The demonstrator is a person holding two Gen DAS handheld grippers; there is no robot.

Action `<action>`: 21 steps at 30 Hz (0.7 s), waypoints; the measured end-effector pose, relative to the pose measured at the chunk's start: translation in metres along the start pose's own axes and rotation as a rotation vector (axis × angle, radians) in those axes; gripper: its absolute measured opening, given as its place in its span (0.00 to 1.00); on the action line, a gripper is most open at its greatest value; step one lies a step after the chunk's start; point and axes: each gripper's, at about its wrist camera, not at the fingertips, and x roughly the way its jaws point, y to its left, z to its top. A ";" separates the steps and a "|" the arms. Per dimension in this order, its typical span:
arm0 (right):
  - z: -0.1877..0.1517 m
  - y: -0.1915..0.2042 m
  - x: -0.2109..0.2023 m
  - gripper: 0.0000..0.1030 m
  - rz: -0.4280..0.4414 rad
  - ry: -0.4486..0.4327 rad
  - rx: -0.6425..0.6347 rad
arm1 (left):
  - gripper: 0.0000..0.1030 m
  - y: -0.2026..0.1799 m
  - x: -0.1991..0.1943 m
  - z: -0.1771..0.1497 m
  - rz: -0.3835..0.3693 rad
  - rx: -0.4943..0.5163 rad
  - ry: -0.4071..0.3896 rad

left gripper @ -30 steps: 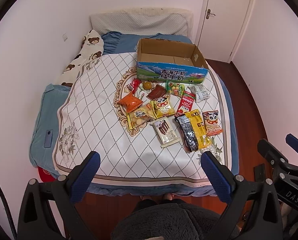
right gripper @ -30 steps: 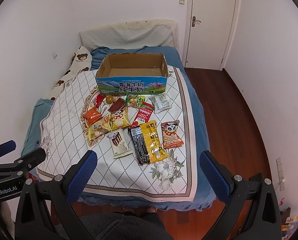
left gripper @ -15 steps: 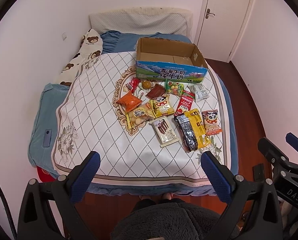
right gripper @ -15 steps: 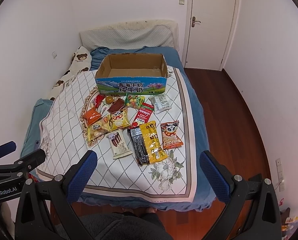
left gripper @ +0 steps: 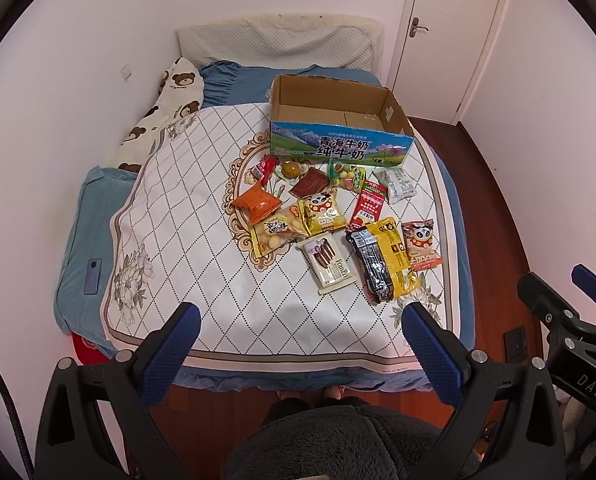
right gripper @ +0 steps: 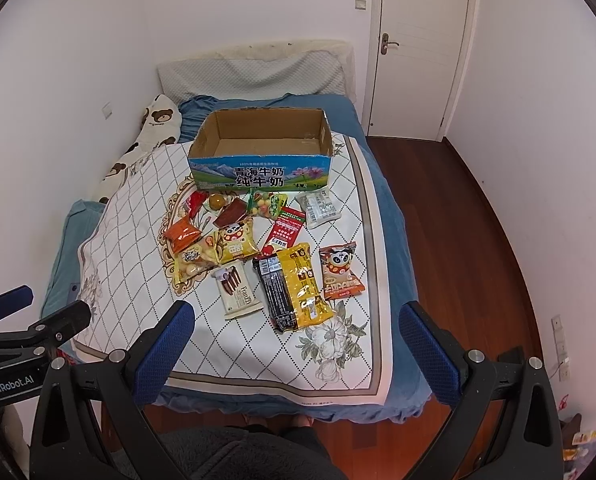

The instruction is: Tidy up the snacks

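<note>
Several snack packets lie on the quilted bed cover in front of an open, empty cardboard milk box (left gripper: pixel 340 126), also seen in the right wrist view (right gripper: pixel 262 148). Nearest are a white Franzzi biscuit pack (left gripper: pixel 329 266), a black-and-yellow pack (left gripper: pixel 382 264) and an orange panda packet (left gripper: pixel 422 245). An orange chip bag (left gripper: pixel 258 205) lies at the left. My left gripper (left gripper: pixel 298 344) is open and empty, held above the bed's foot. My right gripper (right gripper: pixel 294 344) is open and empty, likewise well short of the snacks.
The bed cover (left gripper: pixel 178 240) has bare room left of the snacks. A bear-print pillow (left gripper: pixel 166 108) lies by the left wall. A door (right gripper: pixel 418 48) and wooden floor (right gripper: pixel 458 240) are on the right. A phone (left gripper: pixel 92 276) lies on the blue sheet.
Both views have drifted slightly; the bed and snacks sit a little higher in frame. Both grippers stay open and empty.
</note>
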 end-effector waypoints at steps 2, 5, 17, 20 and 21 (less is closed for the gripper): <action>0.002 -0.002 0.000 1.00 0.001 0.001 0.001 | 1.00 0.000 0.000 0.000 -0.001 -0.001 -0.002; 0.003 -0.003 0.001 1.00 0.000 0.000 0.001 | 1.00 0.001 -0.001 0.000 -0.001 0.001 0.000; 0.006 -0.005 0.000 1.00 0.003 -0.006 0.004 | 1.00 0.000 -0.001 0.004 -0.001 0.000 -0.008; 0.007 -0.005 0.001 1.00 0.008 -0.001 0.005 | 1.00 0.001 -0.002 0.003 -0.004 0.000 -0.008; 0.008 -0.005 0.001 1.00 0.010 0.001 0.004 | 1.00 0.001 -0.002 0.004 -0.006 -0.002 -0.006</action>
